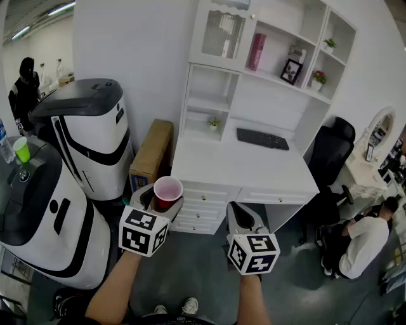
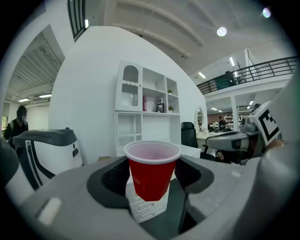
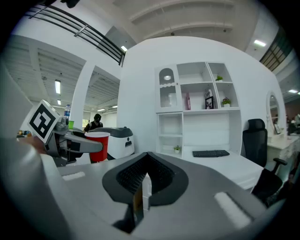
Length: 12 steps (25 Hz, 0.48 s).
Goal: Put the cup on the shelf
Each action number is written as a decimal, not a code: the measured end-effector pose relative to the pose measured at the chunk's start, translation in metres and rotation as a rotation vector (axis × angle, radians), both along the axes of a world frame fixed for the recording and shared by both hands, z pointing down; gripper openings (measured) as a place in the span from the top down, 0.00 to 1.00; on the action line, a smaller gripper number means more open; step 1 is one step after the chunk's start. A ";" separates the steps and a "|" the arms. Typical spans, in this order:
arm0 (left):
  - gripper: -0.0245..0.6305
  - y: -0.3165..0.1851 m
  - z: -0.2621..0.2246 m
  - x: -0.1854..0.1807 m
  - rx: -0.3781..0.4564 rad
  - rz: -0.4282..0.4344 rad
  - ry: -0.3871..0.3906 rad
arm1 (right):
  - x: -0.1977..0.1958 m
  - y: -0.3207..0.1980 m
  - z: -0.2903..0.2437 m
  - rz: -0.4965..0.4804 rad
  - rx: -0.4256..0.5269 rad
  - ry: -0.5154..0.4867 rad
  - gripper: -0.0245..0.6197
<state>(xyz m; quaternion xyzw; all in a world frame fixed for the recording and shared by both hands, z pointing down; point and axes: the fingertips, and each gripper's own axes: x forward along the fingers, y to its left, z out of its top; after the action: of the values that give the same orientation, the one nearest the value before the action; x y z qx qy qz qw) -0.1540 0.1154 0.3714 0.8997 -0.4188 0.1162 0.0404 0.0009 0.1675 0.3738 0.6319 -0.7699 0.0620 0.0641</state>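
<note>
While the red plastic cup (image 1: 168, 190) sits upright, gripped between the fingers (image 2: 108, 178) of the left gripper (image 1: 163, 204) in mid-air short of the table (image 1: 241, 166), the carry is under way; next it probably needs raising forward onto a shelf (image 1: 279, 81); the right gripper (image 1: 244, 219) has its fingers closed, empty

Wall (image 1: 139, 51): plain white.
Floor (image 1: 203, 266): grey.
Furniture: white desk (image 1: 241, 168) under shelf unit (image 1: 266, 63); black office chair (image 1: 327, 149) to its right.
Light: ceiling strip lights (image 1: 61, 8).
</note>
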 end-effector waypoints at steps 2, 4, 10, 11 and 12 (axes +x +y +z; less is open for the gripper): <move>0.50 -0.003 0.001 0.003 -0.002 -0.002 0.000 | 0.002 -0.003 0.002 -0.009 -0.003 -0.003 0.92; 0.50 -0.006 0.002 0.008 -0.004 -0.003 0.000 | 0.005 -0.007 0.004 -0.013 -0.007 -0.005 0.92; 0.50 -0.018 0.005 0.026 -0.011 -0.012 -0.003 | 0.022 -0.020 0.007 -0.019 -0.014 -0.013 0.92; 0.50 -0.021 0.005 0.029 -0.010 -0.014 -0.004 | 0.025 -0.023 0.007 -0.023 -0.014 -0.014 0.92; 0.50 -0.023 0.005 0.032 -0.009 -0.017 -0.004 | 0.028 -0.026 0.008 -0.027 -0.014 -0.015 0.92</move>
<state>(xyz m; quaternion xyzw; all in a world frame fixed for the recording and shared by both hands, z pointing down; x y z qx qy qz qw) -0.1217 0.0925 0.3760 0.8958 -0.4258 0.1196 0.0446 0.0288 0.1418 0.3817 0.6204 -0.7785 0.0714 0.0637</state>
